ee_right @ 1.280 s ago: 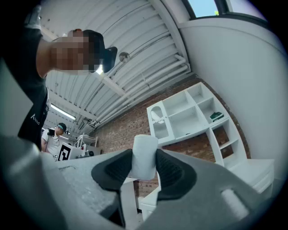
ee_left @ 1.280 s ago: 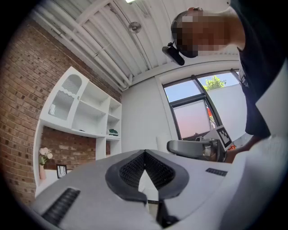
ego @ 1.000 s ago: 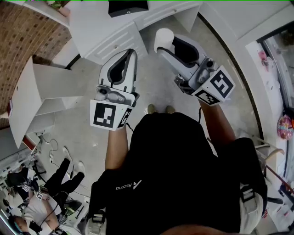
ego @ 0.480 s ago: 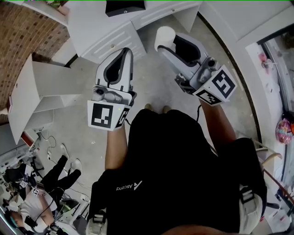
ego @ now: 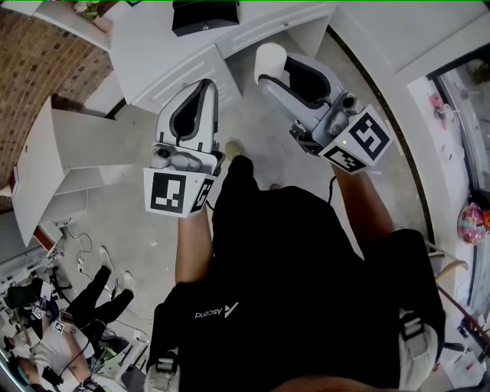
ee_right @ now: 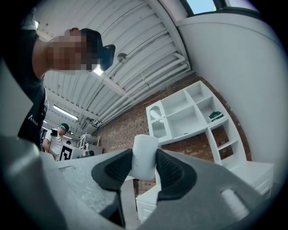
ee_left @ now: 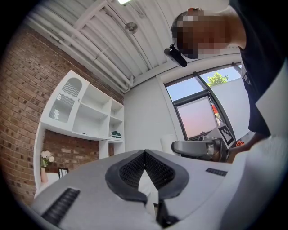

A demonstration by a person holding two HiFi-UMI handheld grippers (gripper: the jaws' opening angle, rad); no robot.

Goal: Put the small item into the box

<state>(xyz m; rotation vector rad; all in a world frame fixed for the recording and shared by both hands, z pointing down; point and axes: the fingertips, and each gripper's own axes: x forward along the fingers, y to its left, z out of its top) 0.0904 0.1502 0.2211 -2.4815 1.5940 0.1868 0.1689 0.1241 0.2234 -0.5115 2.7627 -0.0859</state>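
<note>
The small item is a white cylinder, and my right gripper is shut on it, its dark pads pressing both sides. In the head view it is held in the air over the floor, in front of a white cabinet. A black box stands on that cabinet's top at the upper edge of the head view. My left gripper is held beside the right one, lower and to the left, its jaws shut together on nothing.
A white shelf unit stands at the left against a brick wall. The person's shoe is on the concrete floor between the grippers. Other people are at the lower left. A window wall runs along the right.
The person has stepped forward: one shoe now shows further ahead between the grippers. The black box has come slightly more into view. Both grippers keep their grip and pose.
</note>
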